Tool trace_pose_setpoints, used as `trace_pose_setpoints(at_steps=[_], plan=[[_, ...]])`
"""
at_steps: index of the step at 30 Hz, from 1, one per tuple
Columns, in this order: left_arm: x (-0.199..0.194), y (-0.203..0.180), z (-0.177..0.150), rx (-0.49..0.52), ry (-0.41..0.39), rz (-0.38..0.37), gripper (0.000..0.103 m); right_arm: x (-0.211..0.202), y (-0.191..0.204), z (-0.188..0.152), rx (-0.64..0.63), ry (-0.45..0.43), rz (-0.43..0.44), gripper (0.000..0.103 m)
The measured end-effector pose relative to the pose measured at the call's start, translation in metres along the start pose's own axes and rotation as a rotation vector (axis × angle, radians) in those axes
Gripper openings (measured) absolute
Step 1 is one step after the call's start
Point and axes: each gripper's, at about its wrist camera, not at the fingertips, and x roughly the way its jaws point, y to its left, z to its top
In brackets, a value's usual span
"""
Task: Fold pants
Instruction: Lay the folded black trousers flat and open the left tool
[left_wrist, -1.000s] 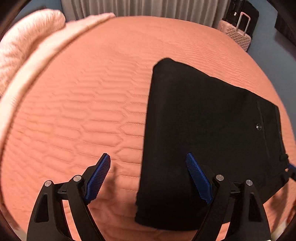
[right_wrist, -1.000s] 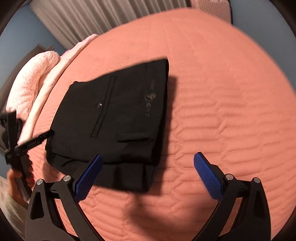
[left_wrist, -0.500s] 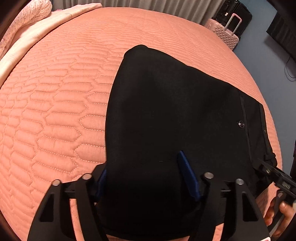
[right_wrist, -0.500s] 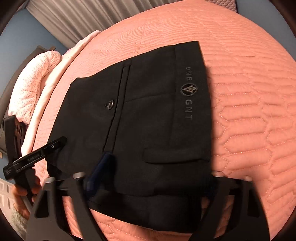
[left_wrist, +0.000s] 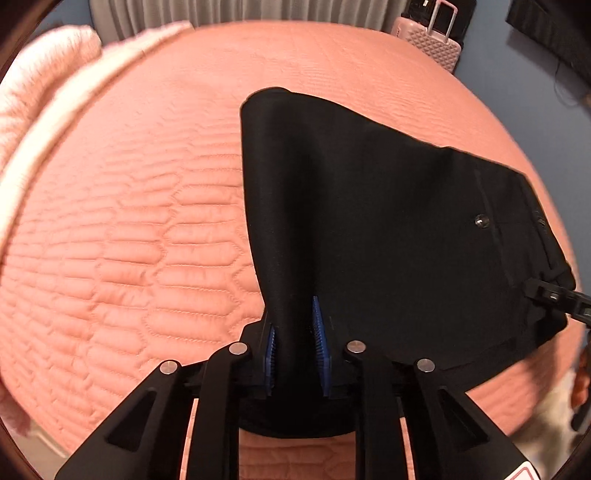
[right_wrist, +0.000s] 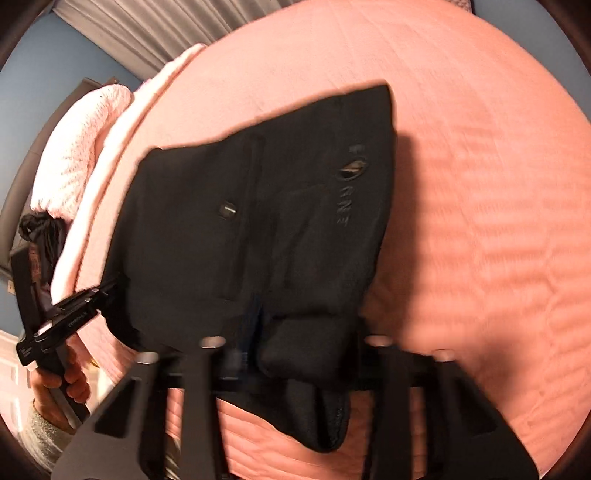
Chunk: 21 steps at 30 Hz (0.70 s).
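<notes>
Black pants (left_wrist: 369, 229) — left gripper (left_wrist: 295, 347) jaws just closed onto them, right gripper (right_wrist: 295, 354) seemingly clamped too.

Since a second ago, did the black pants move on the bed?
Yes. The left gripper, whose jaws have just been closing, pinches the black pants, lifting their near edge off the orange bedspread where they earlier lay flat.

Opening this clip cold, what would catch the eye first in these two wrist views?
The folded black pants dominate, lying on the salmon quilted bedspread, a metal button on the back pocket. The left gripper has just closed its blue-padded jaws on a bunched near edge of the cloth. In the blurred right view, the right gripper has thick folded layers between its jaws, and pale pink bedding lies piled at the bed's far left.
</notes>
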Motion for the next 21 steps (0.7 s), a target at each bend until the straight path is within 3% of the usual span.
trace_pose_setpoints(at_steps=[3,5,7,8,11,14,16,18,20,21], plan=[[-0.022,0.007,0.003,-0.047,-0.033,0.072,0.024,-0.038,-0.014,-0.004,0.056,-0.105,-0.062,0.073],[-0.047,0.007,0.012,-0.011,-0.103,0.150,0.023,-0.064,-0.007,-0.004,0.012,-0.184,-0.134,0.073],[-0.066,-0.007,0.029,0.055,-0.168,0.174,0.024,-0.074,0.019,0.011,-0.089,-0.210,-0.091,0.058],[-0.069,-0.017,0.039,0.083,-0.184,0.168,0.028,-0.074,0.036,0.020,-0.129,-0.217,-0.076,0.055],[-0.050,-0.052,0.080,0.108,-0.216,0.099,0.071,-0.042,0.092,0.058,-0.268,-0.212,-0.041,0.044],[0.017,-0.061,0.113,0.086,-0.117,0.166,0.070,0.023,0.108,0.100,-0.280,-0.132,-0.064,0.033],[0.067,-0.053,0.122,0.060,0.003,0.198,0.070,0.057,0.093,0.114,-0.274,-0.068,-0.148,0.030],[0.077,-0.038,0.122,0.032,-0.001,0.152,0.074,0.064,0.066,0.121,-0.199,-0.060,-0.097,0.002],[0.063,-0.031,0.124,0.045,-0.029,0.191,0.068,0.044,0.057,0.125,-0.121,-0.109,-0.099,0.000],[0.051,-0.027,0.123,0.055,-0.077,0.237,0.068,0.031,0.065,0.123,-0.141,-0.162,-0.135,0.007]])
